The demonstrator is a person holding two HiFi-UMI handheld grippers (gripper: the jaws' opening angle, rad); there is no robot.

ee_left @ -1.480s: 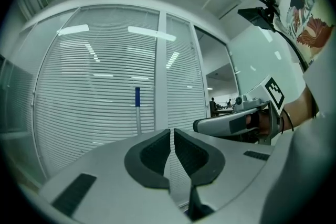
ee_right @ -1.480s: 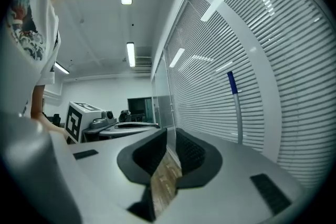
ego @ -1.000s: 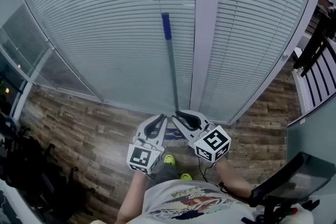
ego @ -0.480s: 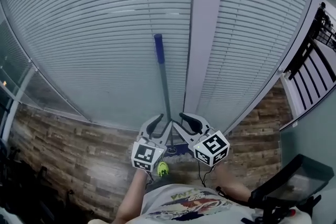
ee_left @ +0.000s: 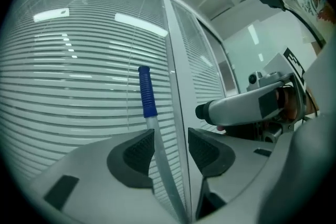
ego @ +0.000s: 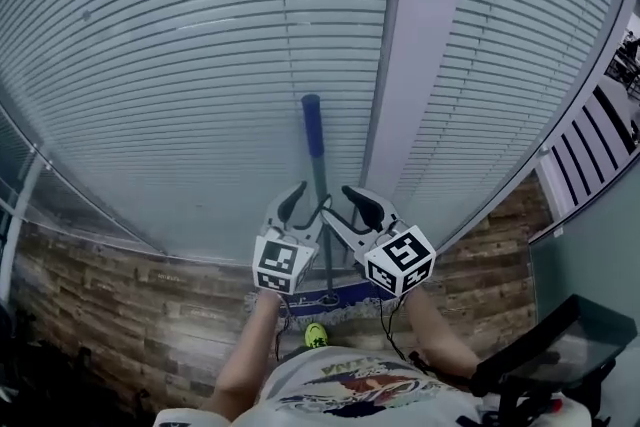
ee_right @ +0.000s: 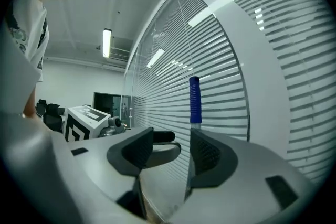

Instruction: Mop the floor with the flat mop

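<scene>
The left gripper (ee_left: 170,140) is standing wide open, its jaws having just been opening. The grey handle (ee_left: 158,149) of the flat mop (ego: 320,190) is passing between them, close beside the left pad, and no pad is pressing on it. The right gripper (ee_right: 172,145) is also standing open after the same opening. The handle is rising just at the inner edge of its right pad, and it is not being gripped there either. Both grippers are pointing level, side by side, toward the closed blinds (ego: 180,65). The mop is standing upright against these blinds, next to a white post (ego: 420,45), with its blue grip (ego: 313,125) at the top. Its mop head (ego: 335,298) is lying on the wooden floor (ego: 130,295) at the foot of the wall.
</scene>
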